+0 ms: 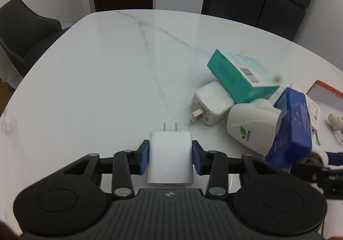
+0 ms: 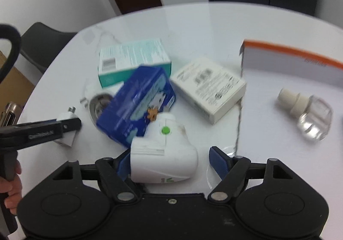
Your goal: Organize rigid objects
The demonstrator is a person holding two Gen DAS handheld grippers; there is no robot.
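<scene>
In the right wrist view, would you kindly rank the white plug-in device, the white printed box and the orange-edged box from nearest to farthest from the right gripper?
1. White plug-in device: between the right gripper fingers.
2. White printed box: mid-table, beyond it.
3. Orange-edged box: far right.

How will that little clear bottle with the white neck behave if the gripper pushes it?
The clear bottle lies on its side on the table, and its neck looks round, so it may roll or pivot. It looks like glass or hard plastic: probably stiff, smooth, perhaps slippery and breakable.
</scene>
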